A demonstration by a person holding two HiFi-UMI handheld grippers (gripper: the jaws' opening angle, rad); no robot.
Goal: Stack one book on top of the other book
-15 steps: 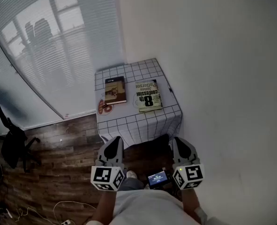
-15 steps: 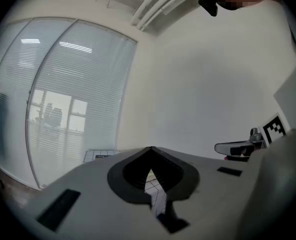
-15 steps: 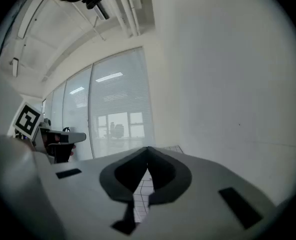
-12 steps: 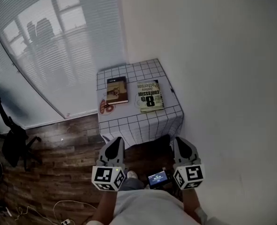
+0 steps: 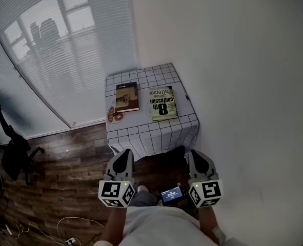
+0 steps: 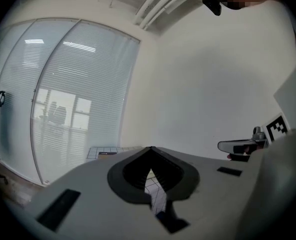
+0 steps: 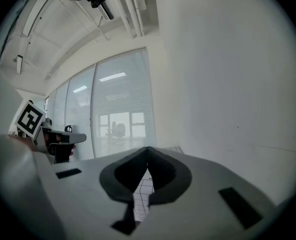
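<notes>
Two books lie side by side on a small table with a white checked cloth [image 5: 141, 135] in the room's corner. The dark-covered book [image 5: 126, 96] is on the left; the green book with large print [image 5: 162, 103] is on the right. My left gripper [image 5: 124, 156] and right gripper [image 5: 196, 155] hover close to my body, well short of the table, both shut and holding nothing. In the left gripper view the jaws [image 6: 151, 148] meet at the tip, with the dark book [image 6: 106, 153] far beyond. The right gripper [image 7: 148, 148] is likewise shut.
A round red-brown item [image 5: 115, 116] lies on the cloth near the dark book. A white wall [image 5: 233, 76] borders the table on the right, a blinded window [image 5: 54, 50] on the left. A black office chair [image 5: 13, 155] stands on the wood floor at left.
The view shifts slightly; the grippers and books keep their places.
</notes>
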